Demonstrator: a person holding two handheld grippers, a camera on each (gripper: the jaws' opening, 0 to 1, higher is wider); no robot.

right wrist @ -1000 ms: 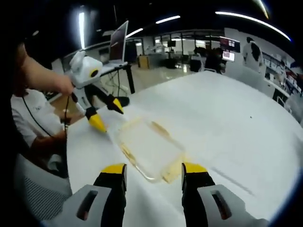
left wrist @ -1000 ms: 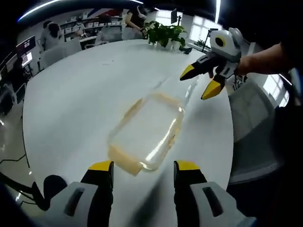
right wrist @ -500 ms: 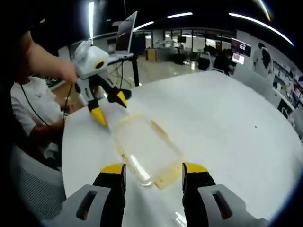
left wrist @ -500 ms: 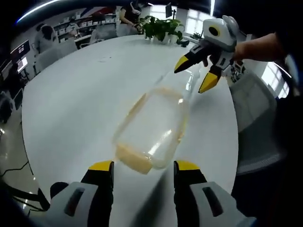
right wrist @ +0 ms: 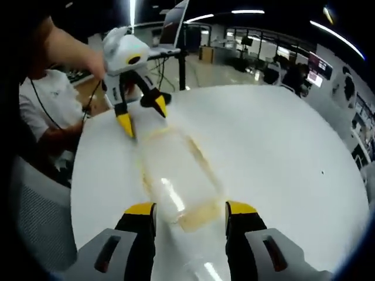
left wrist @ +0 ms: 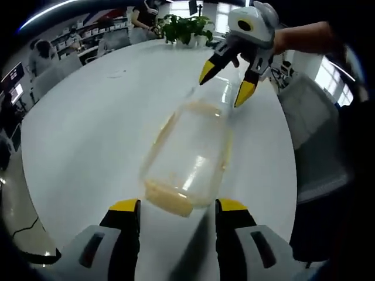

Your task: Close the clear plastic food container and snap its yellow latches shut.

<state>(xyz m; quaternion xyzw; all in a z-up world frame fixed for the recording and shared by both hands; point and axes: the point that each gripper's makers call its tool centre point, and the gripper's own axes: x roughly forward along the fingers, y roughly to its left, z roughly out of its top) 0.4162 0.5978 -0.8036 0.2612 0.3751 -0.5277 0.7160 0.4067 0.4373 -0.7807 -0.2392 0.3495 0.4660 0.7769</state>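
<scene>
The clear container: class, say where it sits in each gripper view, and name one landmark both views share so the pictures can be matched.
Left gripper view: the container lies mid-picture on the white table, just beyond the left gripper, the right gripper at its far end.
Right gripper view: the container lies at centre, just beyond that view's own open jaws, the left gripper at its far end.
Shared landmark: the white table.

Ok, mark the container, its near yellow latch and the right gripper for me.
container (left wrist: 190,149), left gripper view, clear lid top.
yellow latch (left wrist: 169,202), left gripper view, latch face.
right gripper (left wrist: 225,82), left gripper view, between its yellow tips.
</scene>
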